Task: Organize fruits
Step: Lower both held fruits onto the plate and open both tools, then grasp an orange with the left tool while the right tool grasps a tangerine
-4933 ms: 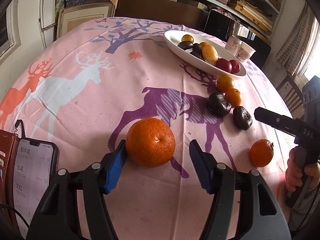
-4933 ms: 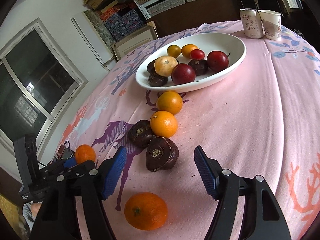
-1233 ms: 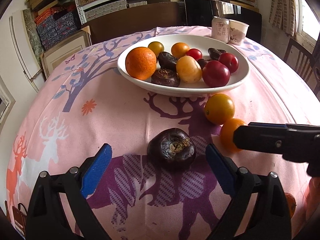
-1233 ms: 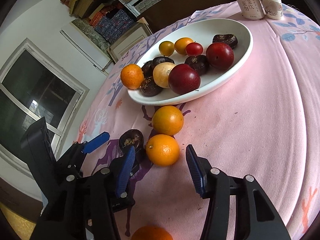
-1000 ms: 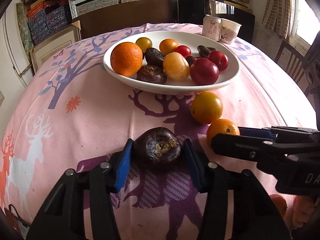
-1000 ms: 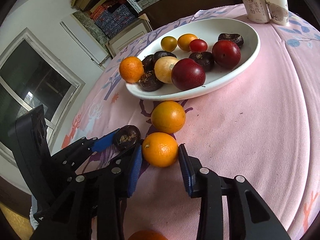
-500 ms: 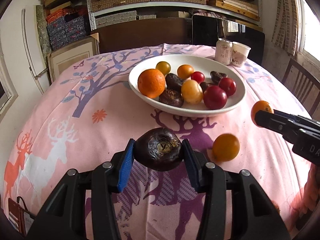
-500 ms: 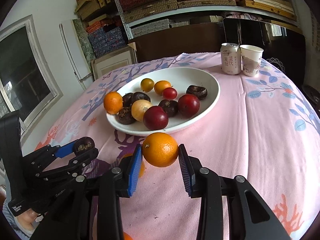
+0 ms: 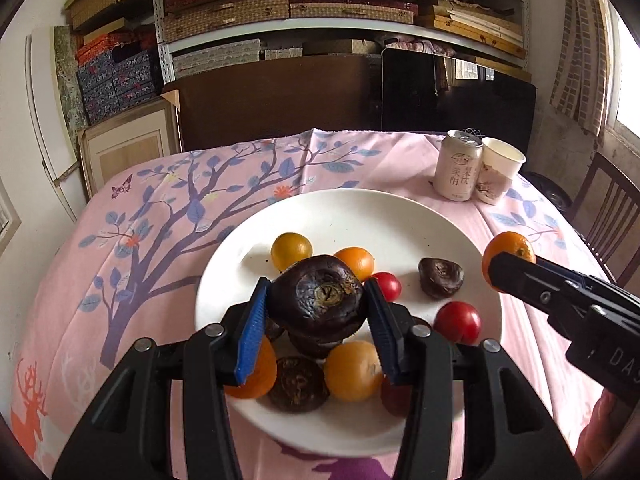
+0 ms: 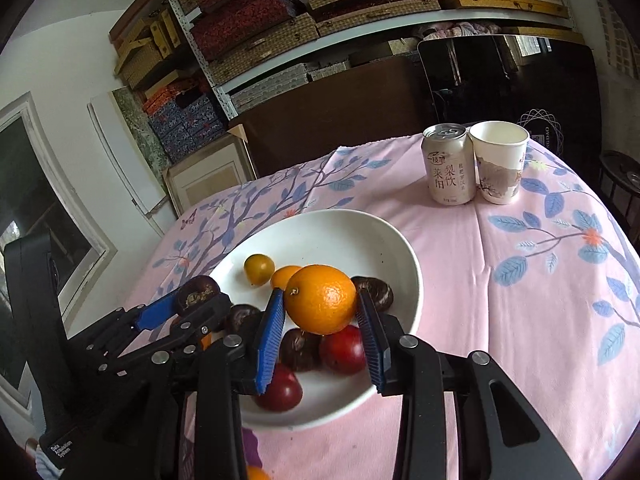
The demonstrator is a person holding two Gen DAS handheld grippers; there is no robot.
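My left gripper point(image 9: 316, 320) is shut on a dark purple wrinkled fruit point(image 9: 318, 300) and holds it in the air over the white oval plate point(image 9: 348, 216). The plate carries several oranges, red plums and dark fruits. In the right wrist view my right gripper point(image 10: 322, 320) is shut on an orange point(image 10: 322, 298), also above the white plate point(image 10: 396, 248), near its right half. The left gripper point(image 10: 188, 304) shows there at the left with the dark fruit point(image 10: 198, 289). The right gripper's orange point(image 9: 508, 250) appears at the plate's right rim in the left wrist view.
A drink can point(image 10: 448, 164) and a paper cup point(image 10: 500, 160) stand together at the far right of the pink printed tablecloth point(image 10: 540, 280). Shelves with boxes and a dark cabinet lie behind the table. A wooden chair point(image 9: 612, 216) stands at the right.
Both grippers closed on their fruits on the cloth, lifted them and carried them forward, so both fruits now hang over the plate.
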